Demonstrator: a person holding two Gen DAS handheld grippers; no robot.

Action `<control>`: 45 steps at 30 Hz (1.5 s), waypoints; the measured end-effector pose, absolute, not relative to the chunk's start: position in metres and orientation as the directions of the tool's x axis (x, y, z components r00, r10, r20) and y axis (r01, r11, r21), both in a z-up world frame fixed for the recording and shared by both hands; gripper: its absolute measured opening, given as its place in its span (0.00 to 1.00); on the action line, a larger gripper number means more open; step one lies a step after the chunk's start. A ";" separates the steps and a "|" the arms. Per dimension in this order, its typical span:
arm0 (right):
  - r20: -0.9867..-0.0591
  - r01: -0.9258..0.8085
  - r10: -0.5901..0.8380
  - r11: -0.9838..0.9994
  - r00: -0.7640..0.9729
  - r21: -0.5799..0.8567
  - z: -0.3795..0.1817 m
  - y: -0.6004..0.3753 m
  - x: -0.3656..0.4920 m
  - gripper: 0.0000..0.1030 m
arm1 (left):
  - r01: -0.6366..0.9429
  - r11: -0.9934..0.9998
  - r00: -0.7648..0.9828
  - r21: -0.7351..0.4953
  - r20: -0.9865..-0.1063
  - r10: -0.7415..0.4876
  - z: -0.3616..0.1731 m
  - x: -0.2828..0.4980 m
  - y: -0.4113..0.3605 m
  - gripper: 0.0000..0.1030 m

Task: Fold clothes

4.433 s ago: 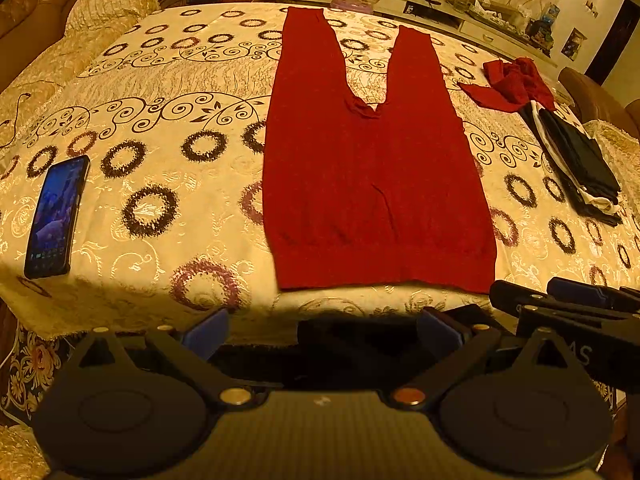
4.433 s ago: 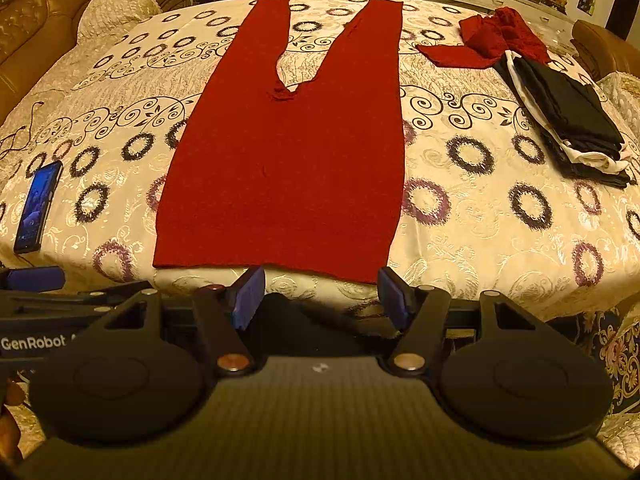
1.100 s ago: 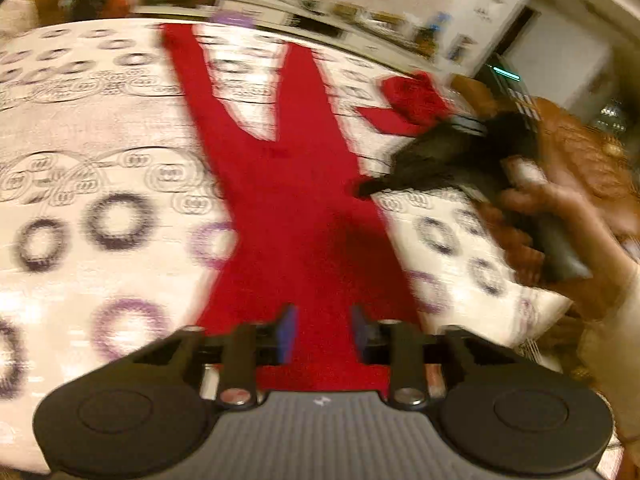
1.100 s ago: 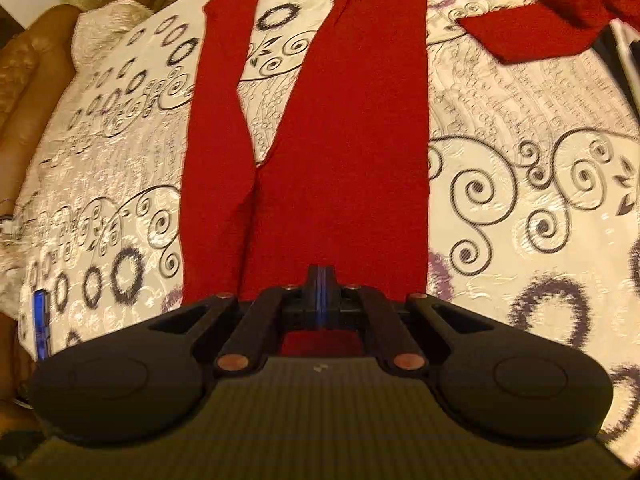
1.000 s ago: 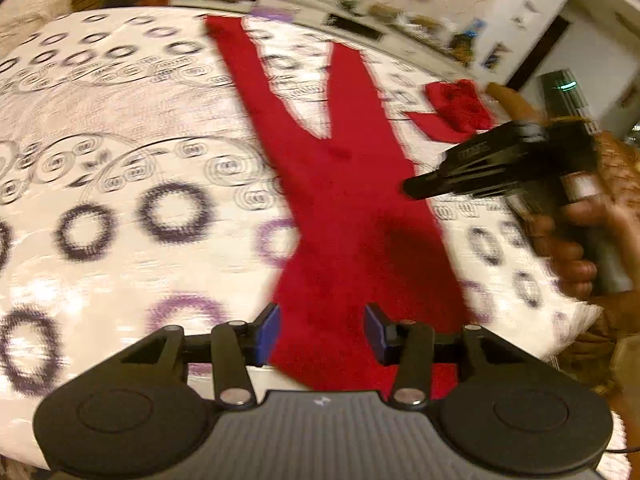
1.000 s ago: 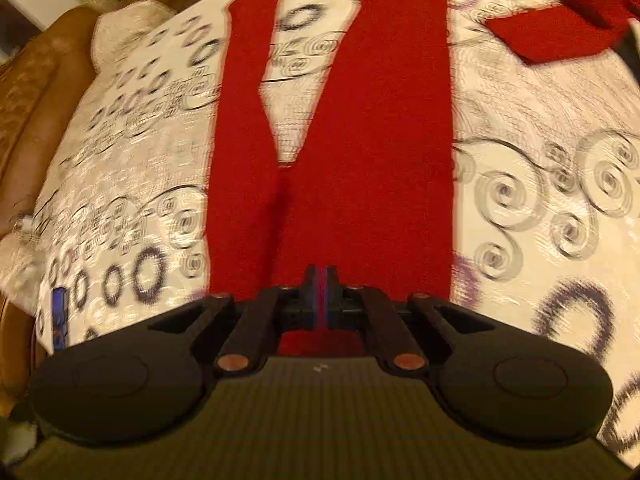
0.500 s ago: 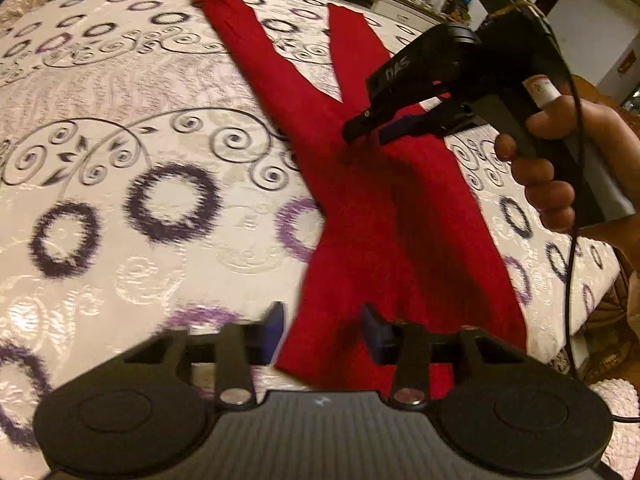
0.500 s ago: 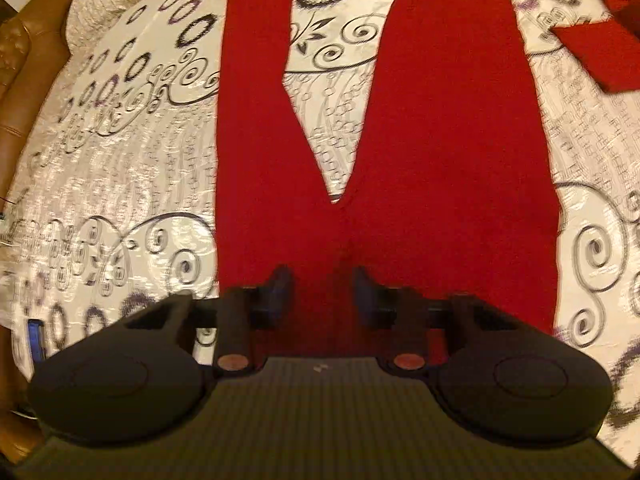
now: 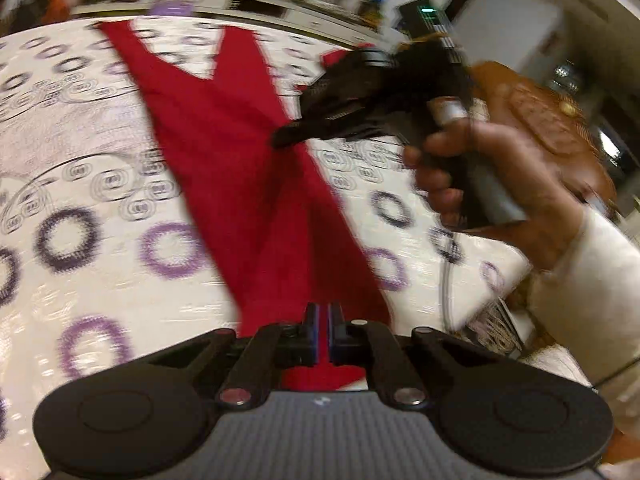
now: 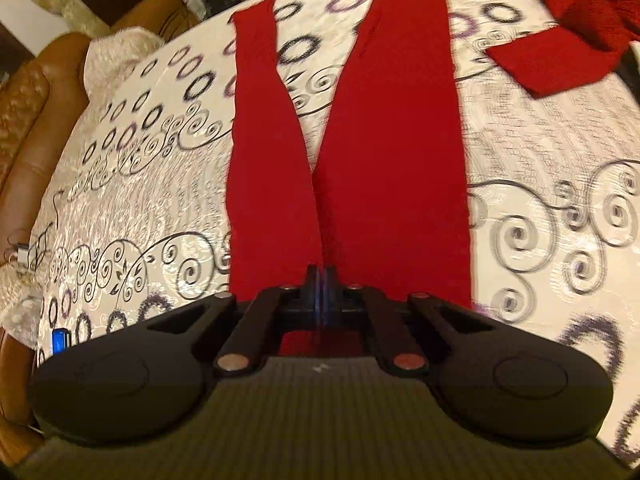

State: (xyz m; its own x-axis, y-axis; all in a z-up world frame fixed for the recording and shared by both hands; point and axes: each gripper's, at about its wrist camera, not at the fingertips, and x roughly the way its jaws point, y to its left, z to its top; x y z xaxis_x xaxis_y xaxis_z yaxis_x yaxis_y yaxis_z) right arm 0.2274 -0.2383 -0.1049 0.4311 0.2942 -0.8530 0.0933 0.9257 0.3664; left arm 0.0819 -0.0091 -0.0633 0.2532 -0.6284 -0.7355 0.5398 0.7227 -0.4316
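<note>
The left gripper point(image 9: 323, 330) has its blue-padded fingers drawn nearly together at the near hem of the red trousers point(image 9: 236, 152), with red cloth right under and behind the tips; only a thin slit shows between the pads, and the blur makes it hard to be sure, but they appear clamped on the waist edge. From these tips the trousers run away and to the left across the patterned bedspread point(image 9: 100, 152), splitting into two legs at the far end. Ahead and to the right of the tips, the right gripper point(image 9: 288, 136) is seen from the side – held in a hand point(image 9: 492, 184) with a cream sleeve behind it – its dark fingertips pressed onto the trousers' right edge partway up.

In the right wrist view, the right gripper point(image 10: 322, 292) shows its pads closed to a narrow line, set on the red trousers point(image 10: 384, 168) just below the crotch where the two legs meet; cloth lies directly beneath and around the tips, so it seems pinched there. The two legs stretch straight ahead of the tips, the left one narrower and slightly wavy. Far ahead to the right lies another red garment point(image 10: 568, 24), crumpled, well apart from the trousers. To the left of the tips, beyond the bedspread point(image 10: 560, 152), stands a brown leather sofa point(image 10: 28, 128) – and a phone point(image 10: 60, 340) peeks out at the lower left edge
</note>
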 end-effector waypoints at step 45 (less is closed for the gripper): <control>-0.828 0.186 0.339 0.870 0.447 0.456 -0.145 -0.303 0.197 0.03 | 0.678 0.487 -0.063 -0.550 -0.704 -0.707 -0.090 0.101 -0.068 0.19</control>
